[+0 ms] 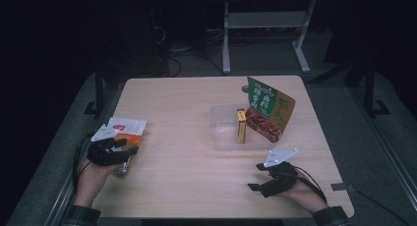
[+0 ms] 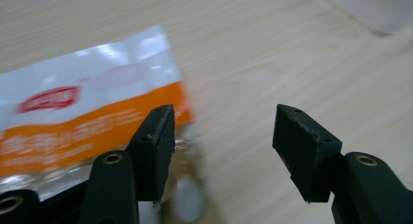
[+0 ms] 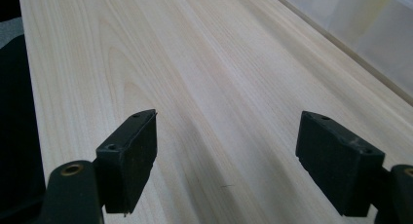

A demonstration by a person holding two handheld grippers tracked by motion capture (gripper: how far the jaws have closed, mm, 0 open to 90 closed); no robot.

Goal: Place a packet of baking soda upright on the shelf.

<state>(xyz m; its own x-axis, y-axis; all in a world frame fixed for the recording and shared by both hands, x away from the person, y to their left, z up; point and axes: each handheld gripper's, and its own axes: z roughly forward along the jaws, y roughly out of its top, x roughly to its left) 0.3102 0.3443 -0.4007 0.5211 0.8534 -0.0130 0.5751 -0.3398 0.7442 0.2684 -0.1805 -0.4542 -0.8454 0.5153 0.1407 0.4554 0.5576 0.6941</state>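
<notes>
Packet (image 1: 125, 129) seemingly near table's (image 1: 196, 186) left edge.

Orange-white packet (image 2: 73, 121) blurred, cut off

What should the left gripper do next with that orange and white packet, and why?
Probably slide the left gripper a little toward the packet, then close. In the left gripper view its jaws stand apart with only bare table between them, and the packet's corner lies beside and behind one jaw, so closing here would likely catch nothing.
</notes>
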